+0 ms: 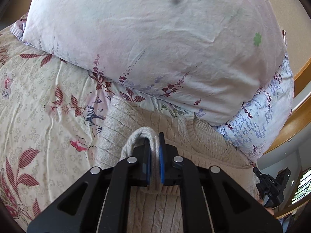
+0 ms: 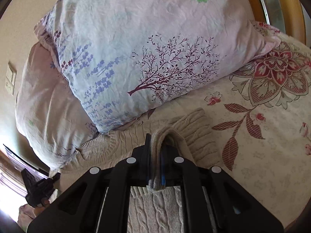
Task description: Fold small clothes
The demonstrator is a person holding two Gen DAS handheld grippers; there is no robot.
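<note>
A beige cable-knit sweater (image 1: 204, 143) lies on the flowered bedspread in front of the pillows. My left gripper (image 1: 154, 151) is shut on a doubled-over fold of the sweater, which bulges out past the blue pads. In the right wrist view the same sweater (image 2: 196, 136) spreads beneath my right gripper (image 2: 156, 151), also shut on a bunched fold of the knit. The other gripper shows at the lower right edge of the left view and the lower left edge of the right view.
Two large pale floral pillows (image 1: 151, 44) (image 2: 147, 54) are stacked right behind the sweater. The flowered bedspread (image 1: 38, 101) (image 2: 262, 136) stretches to either side. A wooden bed frame (image 1: 299, 104) curves along the right edge. A wall switch (image 2: 10, 79) sits at far left.
</note>
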